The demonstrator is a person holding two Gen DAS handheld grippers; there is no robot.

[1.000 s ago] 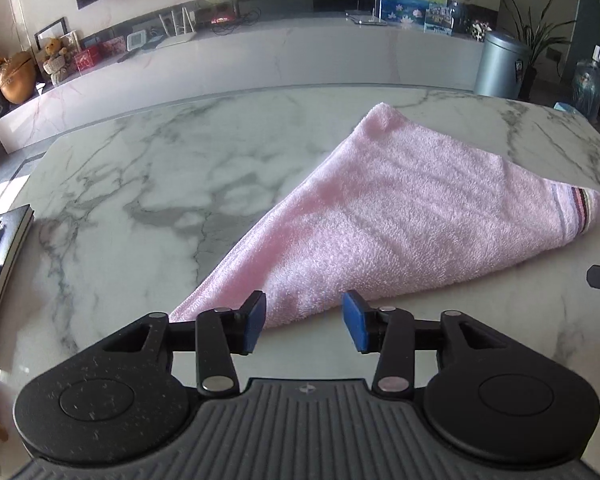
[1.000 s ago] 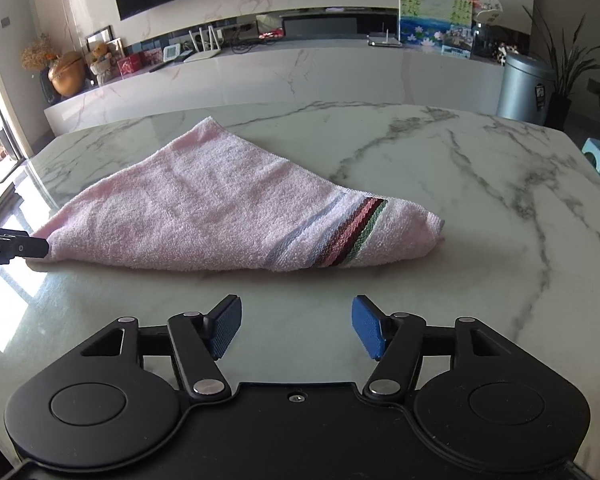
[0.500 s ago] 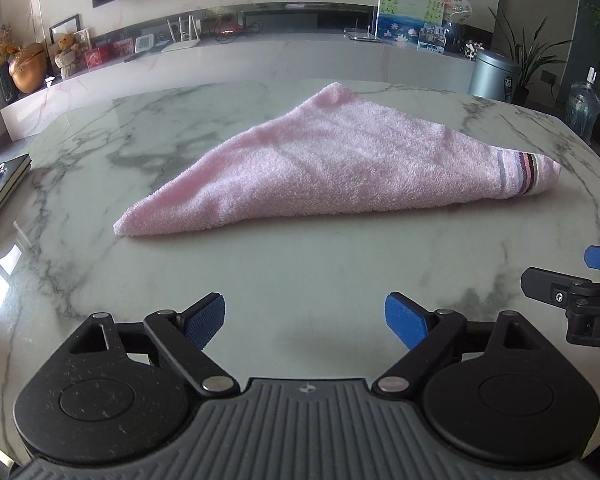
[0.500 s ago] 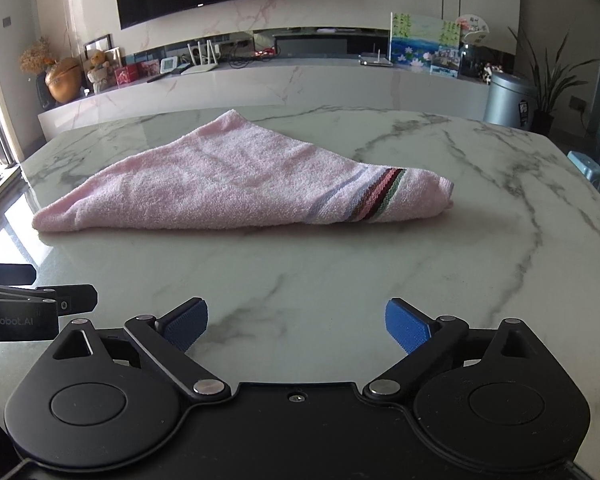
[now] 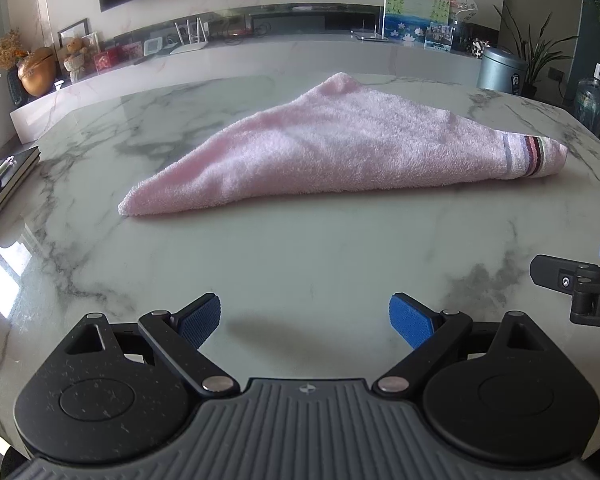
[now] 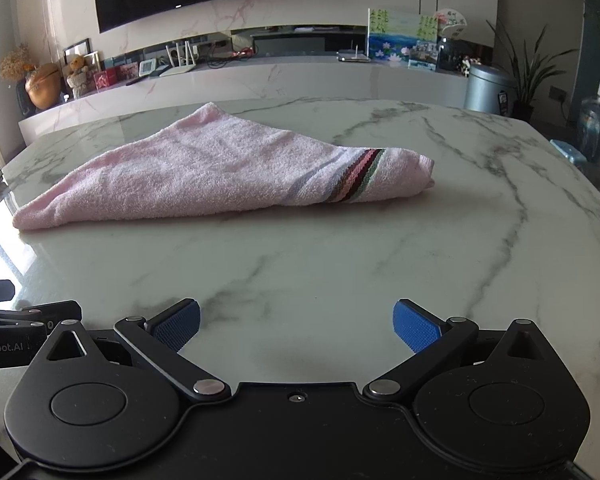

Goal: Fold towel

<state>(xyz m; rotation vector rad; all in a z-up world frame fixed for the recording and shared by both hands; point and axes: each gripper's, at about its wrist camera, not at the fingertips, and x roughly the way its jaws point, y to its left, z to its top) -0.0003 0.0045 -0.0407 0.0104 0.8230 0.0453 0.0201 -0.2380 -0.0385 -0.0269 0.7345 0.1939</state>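
A pink towel (image 5: 340, 148) with a striped end (image 5: 528, 156) lies folded into a flat triangle on the marble table (image 5: 300, 248); in the right wrist view the towel (image 6: 220, 168) shows its stripes (image 6: 356, 180) toward the right. My left gripper (image 5: 304, 320) sits short of the towel's near edge over bare marble, its jaws opening wide with nothing between them. My right gripper (image 6: 296, 320) is open and empty, also well short of the towel. Each gripper's black arm shows at the edge of the other's view.
A dark notebook with a pen (image 5: 4, 184) lies at the table's left edge. Behind the table runs a long marble shelf (image 5: 260, 56) with ornaments. A grey bin (image 5: 500, 68), a plant and a water bottle (image 5: 590, 104) stand on the floor at the right.
Both grippers have drawn back from the towel's near edge and their jaws have spread wide. The towel stays folded on the table, now farther from both.
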